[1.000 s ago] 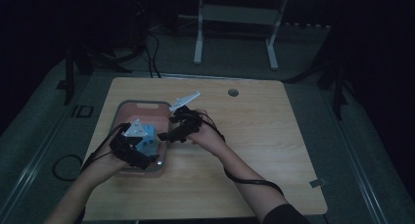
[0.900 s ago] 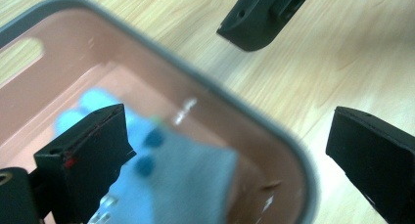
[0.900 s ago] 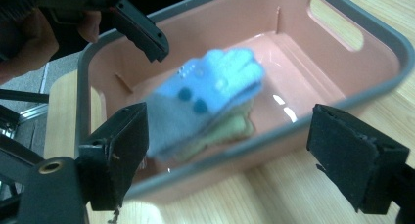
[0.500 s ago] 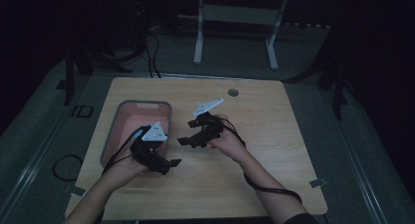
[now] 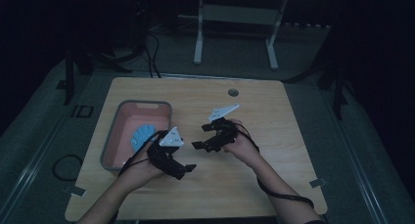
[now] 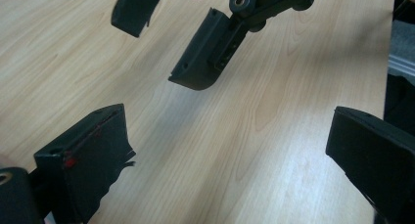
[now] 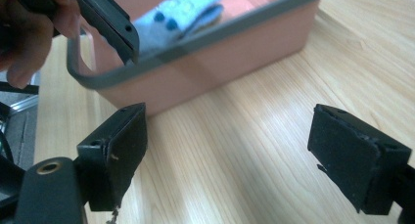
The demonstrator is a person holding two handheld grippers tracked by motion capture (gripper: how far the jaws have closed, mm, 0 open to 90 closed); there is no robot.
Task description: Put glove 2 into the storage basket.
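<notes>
Both tongs have pulled back from the pink bin since a second ago and now hang over bare wood toward the bench's near edge. Left tongs [image 5: 188, 169] sit just off the bin's near right corner, jaws spread wide with nothing between them; in their own view they read the same [image 6: 235, 160]. Right tongs [image 5: 199, 137] hover near the bench's middle, likewise gaping and empty [image 7: 227, 150]. Pink bin [image 5: 111, 145] stands by the bench's left edge, and the blue cloth [image 5: 142, 136] lies inside it, toward its right wall
</notes>
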